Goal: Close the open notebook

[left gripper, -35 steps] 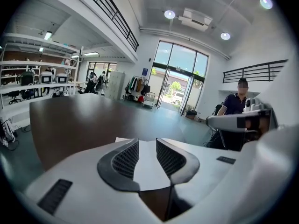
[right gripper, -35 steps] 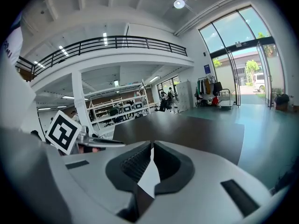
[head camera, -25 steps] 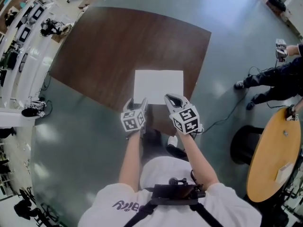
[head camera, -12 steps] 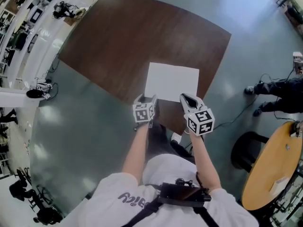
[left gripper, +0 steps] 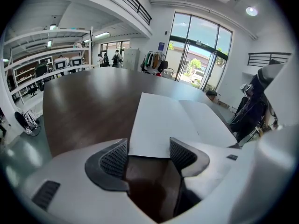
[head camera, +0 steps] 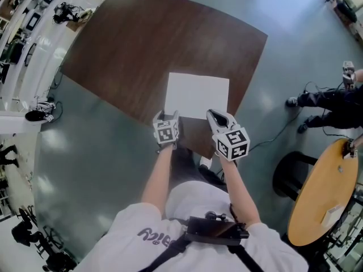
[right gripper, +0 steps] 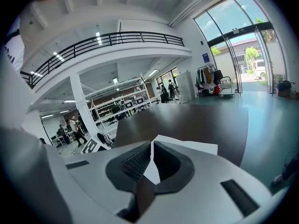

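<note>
The notebook [head camera: 197,95] lay open and flat by the table's [head camera: 130,44] near edge, long axis across me, spine pointing away. Its near edge sat just ahead of both claws: my left claw [left gripper: 148,152], jaws apart and empty, faced the left page; my right claw [right gripper: 152,146] had its tips together, empty. Bare table spread left and beyond.
</note>
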`<action>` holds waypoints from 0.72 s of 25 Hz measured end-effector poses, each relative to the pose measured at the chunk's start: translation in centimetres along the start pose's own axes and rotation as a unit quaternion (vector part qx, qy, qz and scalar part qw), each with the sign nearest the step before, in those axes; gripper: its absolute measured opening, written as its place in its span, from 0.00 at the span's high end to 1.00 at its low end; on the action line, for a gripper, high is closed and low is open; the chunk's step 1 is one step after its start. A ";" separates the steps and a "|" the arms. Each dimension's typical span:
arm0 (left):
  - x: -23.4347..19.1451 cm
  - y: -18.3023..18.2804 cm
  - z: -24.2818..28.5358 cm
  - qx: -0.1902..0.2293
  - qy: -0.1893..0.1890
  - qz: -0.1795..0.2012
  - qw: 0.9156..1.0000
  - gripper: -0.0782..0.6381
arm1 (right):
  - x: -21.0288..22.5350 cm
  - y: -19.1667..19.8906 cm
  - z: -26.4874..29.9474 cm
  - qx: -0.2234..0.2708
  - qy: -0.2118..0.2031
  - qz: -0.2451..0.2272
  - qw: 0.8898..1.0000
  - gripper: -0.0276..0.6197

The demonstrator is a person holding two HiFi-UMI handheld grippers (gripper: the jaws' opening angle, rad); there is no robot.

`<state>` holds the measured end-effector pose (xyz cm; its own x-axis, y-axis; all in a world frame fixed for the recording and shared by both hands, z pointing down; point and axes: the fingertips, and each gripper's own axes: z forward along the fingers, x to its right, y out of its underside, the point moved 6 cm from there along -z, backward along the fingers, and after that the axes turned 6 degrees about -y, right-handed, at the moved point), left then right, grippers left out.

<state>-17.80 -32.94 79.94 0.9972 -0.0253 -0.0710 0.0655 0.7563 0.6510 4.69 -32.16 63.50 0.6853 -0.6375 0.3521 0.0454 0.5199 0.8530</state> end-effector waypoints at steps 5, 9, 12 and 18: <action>-1.1 -0.2 0.3 -0.011 -0.005 0.019 1.000 0.51 | -0.6 -0.3 0.6 0.002 0.000 0.003 1.000 0.95; -0.9 -0.2 0.3 -0.023 -0.019 0.032 0.999 0.53 | -0.5 -0.5 0.1 0.007 0.002 0.000 1.000 0.95; -1.0 -1.0 0.0 -0.016 -0.025 0.022 0.999 0.58 | -0.6 -0.8 0.0 0.012 0.003 -0.001 1.000 0.95; -2.0 -1.0 -0.1 -0.016 -0.030 -0.041 0.999 0.72 | -0.9 -0.7 0.3 0.009 0.001 -0.001 1.000 0.95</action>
<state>-19.86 -33.58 79.35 0.9890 -0.1267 -0.0764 0.1466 0.7704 0.6204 3.81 -32.09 62.65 0.6871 -0.6369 0.3496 0.0333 0.5083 0.8605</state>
